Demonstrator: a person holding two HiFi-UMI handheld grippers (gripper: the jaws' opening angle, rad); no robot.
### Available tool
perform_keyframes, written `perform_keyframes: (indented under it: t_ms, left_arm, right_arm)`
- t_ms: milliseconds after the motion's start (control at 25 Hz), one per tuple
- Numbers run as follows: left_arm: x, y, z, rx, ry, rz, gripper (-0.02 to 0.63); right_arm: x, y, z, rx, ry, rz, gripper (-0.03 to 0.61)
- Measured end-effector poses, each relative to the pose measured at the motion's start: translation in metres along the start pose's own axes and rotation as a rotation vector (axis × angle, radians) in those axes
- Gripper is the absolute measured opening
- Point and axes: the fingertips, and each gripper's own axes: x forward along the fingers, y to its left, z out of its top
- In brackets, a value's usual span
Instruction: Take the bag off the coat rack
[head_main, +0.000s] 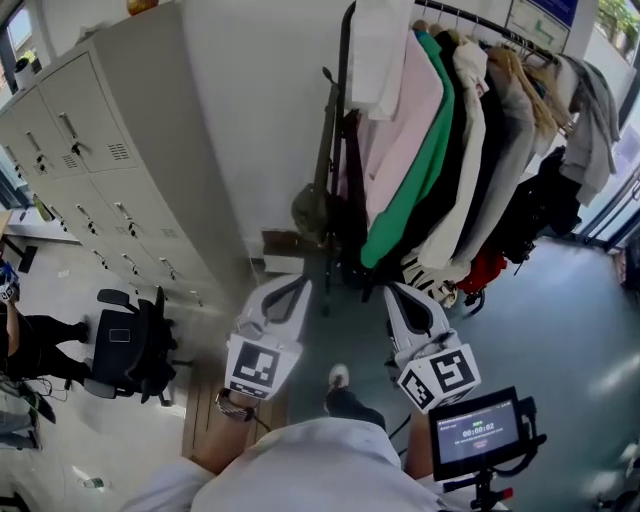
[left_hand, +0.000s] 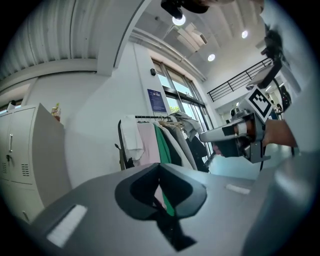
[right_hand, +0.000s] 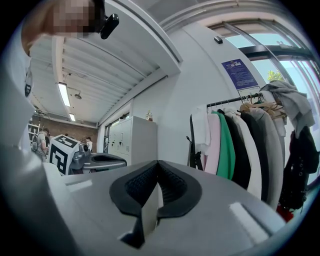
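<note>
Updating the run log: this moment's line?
left gripper: shut, empty | right gripper: shut, empty | bag: hanging on coat rack, untouched

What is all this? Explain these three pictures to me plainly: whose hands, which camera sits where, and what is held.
There is no robot here. A person stands with a hand-held two-jaw gripper in each hand. The head view looks down from the person's head at the left gripper and the right gripper. The other two pictures come from cameras riding on the grippers, looking along their jaws. Both pairs of jaws are shut and hold nothing. Ahead stands a coat rack full of clothes. An olive bag seems to hang at its end. Lockers stand to the left.
</note>
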Motion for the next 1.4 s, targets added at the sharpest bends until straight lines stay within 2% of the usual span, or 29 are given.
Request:
perform_keyframes:
  t_ms: [320, 640, 880, 1120, 1400]
  left_arm:
    - [0.111, 0.042, 0.005, -0.013, 0.010, 0.038, 0.000]
    - [0.178, 0.068, -0.008, -0.020, 0.053, 0.092, 0.000]
    - [0.200, 0.082, -0.015, -0.008, 0.088, 0.132, 0.000]
    - [0.214, 0.098, -0.026, -0.008, 0.109, 0.181, 0.000]
    - [0.243, 0.137, -0.041, -0.026, 0.099, 0.185, 0.000]
  right_arm:
    - [0.070, -0.095, 0.029, -0.023, -0.008, 0.018, 0.002]
    - [0.120, -0.169, 0.023, 0.023, 0.042, -0.008, 0.002]
    - [0.148, -0.179, 0.030, 0.037, 0.010, 0.080, 0.002]
    - [0.175, -0.181, 0.021, 0.047, 0.021, 0.160, 0.002]
    - [0.218, -0.178, 0.019, 0.003, 0.046, 0.168, 0.003]
